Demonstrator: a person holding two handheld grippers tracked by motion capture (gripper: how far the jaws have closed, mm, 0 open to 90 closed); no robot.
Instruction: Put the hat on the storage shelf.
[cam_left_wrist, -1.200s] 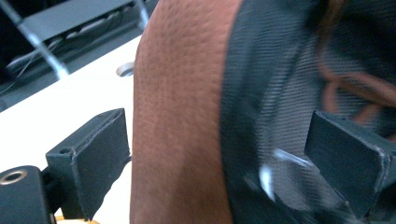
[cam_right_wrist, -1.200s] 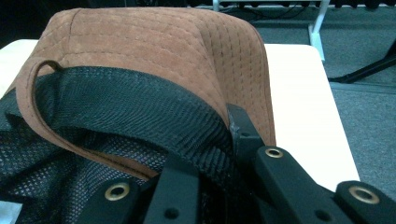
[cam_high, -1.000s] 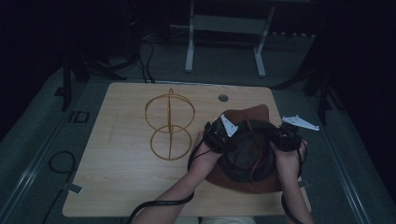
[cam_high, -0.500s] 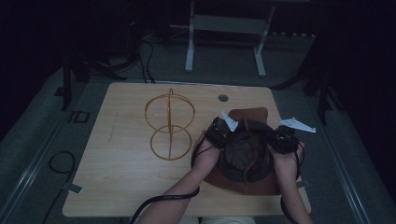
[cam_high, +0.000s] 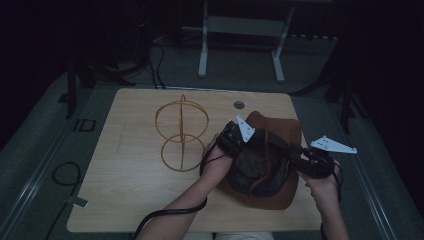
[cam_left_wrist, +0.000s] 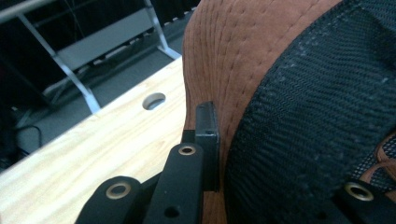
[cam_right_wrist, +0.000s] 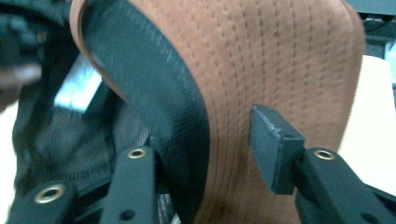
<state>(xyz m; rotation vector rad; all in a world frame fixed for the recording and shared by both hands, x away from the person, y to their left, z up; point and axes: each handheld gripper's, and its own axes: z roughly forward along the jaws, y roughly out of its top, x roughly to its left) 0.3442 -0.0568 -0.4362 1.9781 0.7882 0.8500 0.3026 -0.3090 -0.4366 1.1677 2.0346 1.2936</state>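
A brown suede hat (cam_high: 272, 196) with a dark mesh lining (cam_high: 252, 170) is held upside down over the right half of the wooden table (cam_high: 125, 190). My left gripper (cam_high: 244, 138) is shut on its left edge; in the left gripper view (cam_left_wrist: 280, 154) one jaw presses the brown outside and the other is inside on the black band (cam_left_wrist: 299, 130). My right gripper (cam_high: 301, 156) is shut on the hat's right edge, and in the right gripper view (cam_right_wrist: 205, 149) its jaws straddle the black band (cam_right_wrist: 159, 102) and the suede (cam_right_wrist: 280, 60).
A golden wire stand (cam_high: 182, 136), two upright hoops on a round base, sits left of the hat near the table's middle. A round cable hole (cam_high: 239, 105) lies near the far edge. Cables trail over the front edge and the floor at left.
Both grippers have shifted slightly to the right with the hat still held between them. The wire stand has not moved.
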